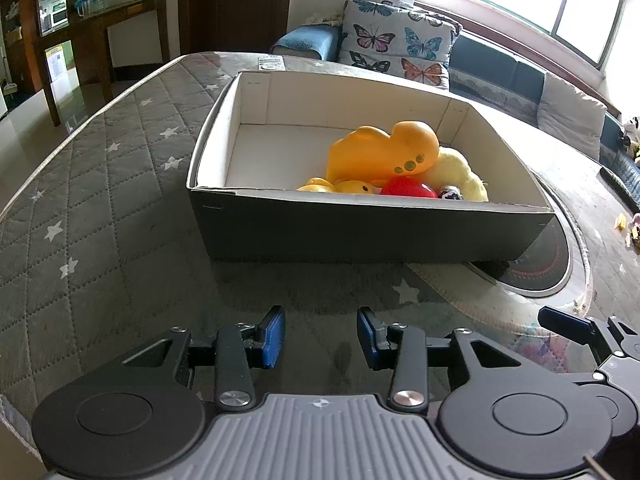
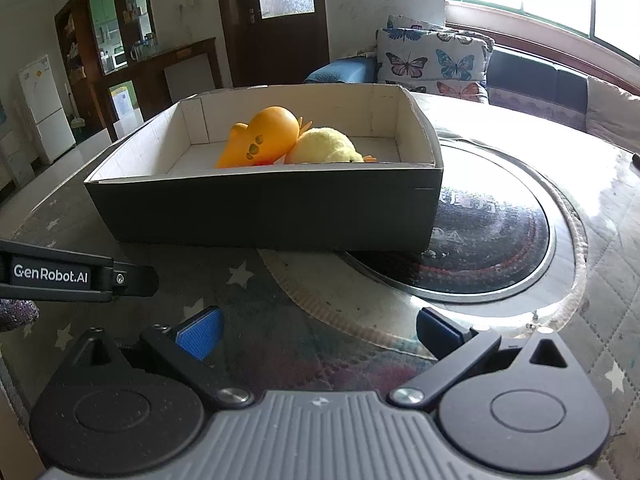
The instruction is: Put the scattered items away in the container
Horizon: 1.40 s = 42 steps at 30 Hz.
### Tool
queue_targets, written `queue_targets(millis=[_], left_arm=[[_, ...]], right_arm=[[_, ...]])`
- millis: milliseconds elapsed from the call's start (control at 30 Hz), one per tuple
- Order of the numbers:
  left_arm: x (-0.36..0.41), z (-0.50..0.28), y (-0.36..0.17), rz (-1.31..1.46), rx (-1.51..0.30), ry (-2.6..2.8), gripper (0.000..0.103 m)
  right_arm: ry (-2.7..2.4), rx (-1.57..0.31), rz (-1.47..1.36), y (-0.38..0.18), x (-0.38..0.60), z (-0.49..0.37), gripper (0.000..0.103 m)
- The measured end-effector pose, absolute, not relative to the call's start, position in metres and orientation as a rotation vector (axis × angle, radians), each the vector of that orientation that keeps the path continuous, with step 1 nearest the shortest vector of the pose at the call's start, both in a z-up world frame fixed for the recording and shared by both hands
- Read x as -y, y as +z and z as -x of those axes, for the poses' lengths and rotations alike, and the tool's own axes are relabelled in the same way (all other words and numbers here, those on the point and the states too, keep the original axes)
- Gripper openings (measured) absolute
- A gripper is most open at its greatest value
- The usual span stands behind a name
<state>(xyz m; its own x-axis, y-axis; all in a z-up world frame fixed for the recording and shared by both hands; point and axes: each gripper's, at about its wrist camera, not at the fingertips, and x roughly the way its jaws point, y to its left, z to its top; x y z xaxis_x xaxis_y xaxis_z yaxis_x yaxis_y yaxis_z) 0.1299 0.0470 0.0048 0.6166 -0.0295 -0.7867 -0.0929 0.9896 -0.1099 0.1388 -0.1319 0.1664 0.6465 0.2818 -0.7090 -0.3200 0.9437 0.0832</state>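
Observation:
A dark cardboard box [image 1: 360, 228] with a white inside stands on the table ahead of both grippers; it also shows in the right wrist view [image 2: 264, 208]. In it lie a large orange duck toy [image 1: 384, 152] [image 2: 260, 136], a yellow plush [image 1: 460, 172] [image 2: 324, 146], a red ball [image 1: 408, 190], small yellow ducks [image 1: 352, 188] and a small black-and-white ball [image 1: 451, 193]. My left gripper [image 1: 321, 336] is open and empty, low over the table before the box. My right gripper [image 2: 316, 330] is open wide and empty.
The table [image 1: 100, 200] has a quilted grey star cloth under glass, with a round inset cooktop [image 2: 492, 240] partly under the box. Small bits [image 1: 628, 226] lie at the far right. A sofa with butterfly cushions [image 1: 400, 44] stands behind. The left gripper's body [image 2: 60, 274] shows at left.

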Motion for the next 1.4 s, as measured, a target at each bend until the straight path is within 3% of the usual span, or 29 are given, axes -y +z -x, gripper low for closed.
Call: queue_targets(millis=[1400], left_arm=[[-0.04, -0.149, 0.003, 0.05, -0.905, 0.051, 0.042]], right_arm=[[0.347, -0.836, 0.063, 0.161, 0.126, -0.165, 0.103]])
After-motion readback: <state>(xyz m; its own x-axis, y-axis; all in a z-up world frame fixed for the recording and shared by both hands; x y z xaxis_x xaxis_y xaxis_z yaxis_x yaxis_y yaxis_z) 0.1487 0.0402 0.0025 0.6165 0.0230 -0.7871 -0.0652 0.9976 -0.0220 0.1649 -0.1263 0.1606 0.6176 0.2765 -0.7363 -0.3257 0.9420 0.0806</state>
